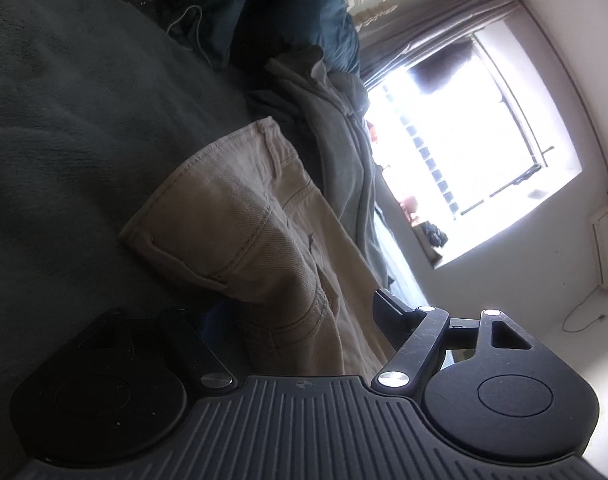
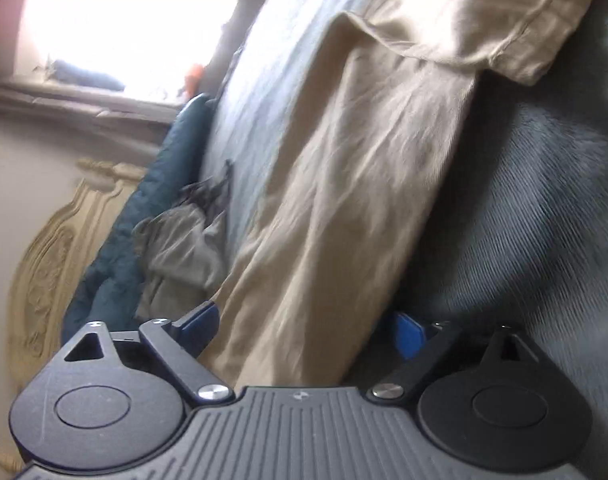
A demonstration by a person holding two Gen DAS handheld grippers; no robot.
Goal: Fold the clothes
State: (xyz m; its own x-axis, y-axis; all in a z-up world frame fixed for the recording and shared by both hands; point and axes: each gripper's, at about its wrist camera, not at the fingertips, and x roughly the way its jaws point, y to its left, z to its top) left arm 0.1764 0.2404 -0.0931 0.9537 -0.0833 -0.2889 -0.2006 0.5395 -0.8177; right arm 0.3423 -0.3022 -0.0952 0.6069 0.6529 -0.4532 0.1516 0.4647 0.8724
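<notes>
Beige trousers (image 1: 239, 208) lie across a dark grey bed blanket (image 1: 63, 140), their waistband end folded and raised off it. My left gripper (image 1: 295, 316) is shut on a thick bunch of this cloth, which fills the wide gap between its fingers. In the right wrist view a trouser leg (image 2: 364, 160) stretches away from me, with a hem flap folded over at the top right. The right gripper (image 2: 304, 328) is shut on the leg, the cloth packed between its blue pads (image 2: 410, 334) and creased tight. This view is blurred.
A crumpled grey garment (image 1: 336, 120) (image 2: 183, 248) lies beyond the trousers beside a teal quilt (image 1: 295, 12) (image 2: 115, 248). A carved cream headboard (image 2: 43, 264) stands behind it. A bright window (image 1: 464, 140) is in the far wall. The blanket (image 2: 544, 220) spreads to the right.
</notes>
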